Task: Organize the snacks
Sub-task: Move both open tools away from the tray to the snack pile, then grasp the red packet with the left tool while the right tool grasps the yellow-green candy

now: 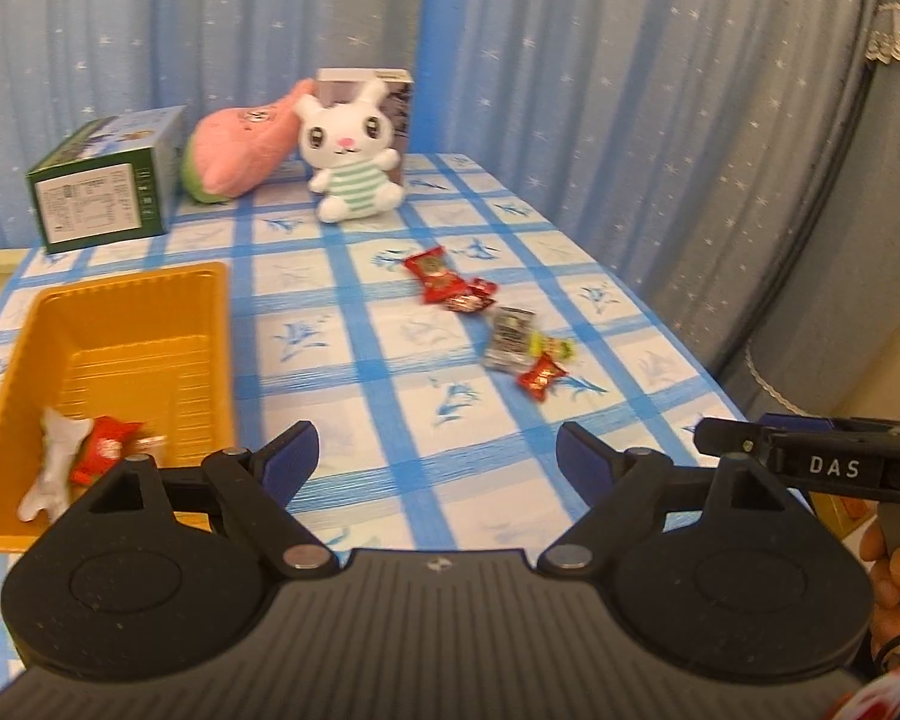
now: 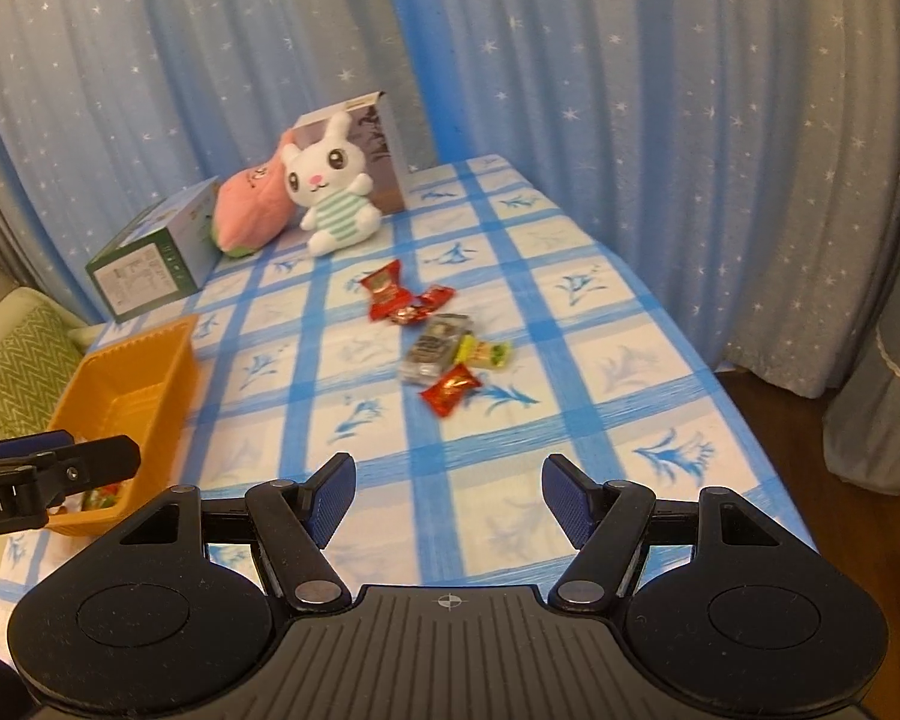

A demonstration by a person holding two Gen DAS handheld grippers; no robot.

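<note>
Orange tray – snacks scattered beside.

The left hand-held gripper hangs open and empty over the checked table. Ahead to its left, the orange tray holds a red candy and a white wrapper. Ahead to its right lie loose wrapped snacks. The right hand-held gripper shows just beside it at right.
</note>
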